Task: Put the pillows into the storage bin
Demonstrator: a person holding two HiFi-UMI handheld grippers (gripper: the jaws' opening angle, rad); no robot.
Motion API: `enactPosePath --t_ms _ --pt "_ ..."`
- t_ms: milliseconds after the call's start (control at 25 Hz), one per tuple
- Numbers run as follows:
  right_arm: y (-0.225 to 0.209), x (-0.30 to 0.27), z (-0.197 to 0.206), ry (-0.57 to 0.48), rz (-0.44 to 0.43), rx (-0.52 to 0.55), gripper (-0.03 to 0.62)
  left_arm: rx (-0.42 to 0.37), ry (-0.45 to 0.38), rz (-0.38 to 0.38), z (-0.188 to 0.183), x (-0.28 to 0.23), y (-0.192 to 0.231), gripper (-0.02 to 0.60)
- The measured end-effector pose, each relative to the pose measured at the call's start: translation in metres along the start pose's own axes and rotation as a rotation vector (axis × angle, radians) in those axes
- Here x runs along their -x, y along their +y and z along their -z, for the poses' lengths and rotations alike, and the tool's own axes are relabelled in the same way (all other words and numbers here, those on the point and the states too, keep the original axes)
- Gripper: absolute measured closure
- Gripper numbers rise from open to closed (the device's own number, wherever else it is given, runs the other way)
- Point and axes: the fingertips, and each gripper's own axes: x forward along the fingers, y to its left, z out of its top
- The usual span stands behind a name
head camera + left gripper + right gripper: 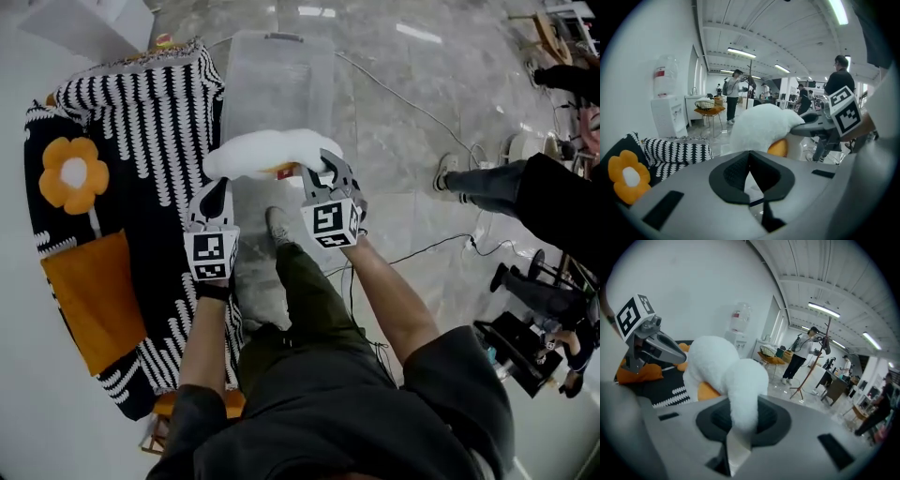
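Note:
A white fluffy pillow (272, 153) with an orange patch hangs level above the clear storage bin (281, 70), which stands on the floor. My left gripper (216, 186) is shut on the pillow's left end, and fur hides its tips. My right gripper (317, 173) is shut on the right end. In the right gripper view a tuft of the pillow (740, 390) is pinched between the jaws of the right gripper (740, 427). In the left gripper view the pillow (759, 124) bulges just beyond the nearly closed left gripper (749, 161).
To the left of the bin lie a black-and-white patterned pillow (150, 103), a black one with an orange flower (70, 173) and an orange one (94, 300). My foot (278, 225) stands in front of the bin. A bystander's legs (506, 187) and cables are at the right.

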Motion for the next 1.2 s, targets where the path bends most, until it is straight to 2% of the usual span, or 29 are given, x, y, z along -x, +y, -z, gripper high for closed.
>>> enactPosePath --t_ms 200,400,640,920,1200 --pt "-0.016 -0.065 0.064 0.046 0.037 -0.033 0.519 -0.013 0.046 0.041 0.033 -0.083 -0.001 0.578" --pt "-0.011 -0.111 0.128 0.104 0.046 -0.058 0.517 -0.004 0.095 0.052 0.076 -0.126 0.002 0.578" --pt "-0.006 -0.146 0.172 0.122 0.040 -0.064 0.516 0.007 0.143 0.039 0.117 -0.152 0.006 0.578" --pt "0.015 -0.191 0.232 0.154 0.040 -0.045 0.495 -0.002 0.188 0.062 0.163 -0.183 0.003 0.578" --pt "0.038 -0.208 0.279 0.195 0.015 -0.014 0.460 0.008 0.226 0.070 0.200 -0.182 -0.005 0.578"
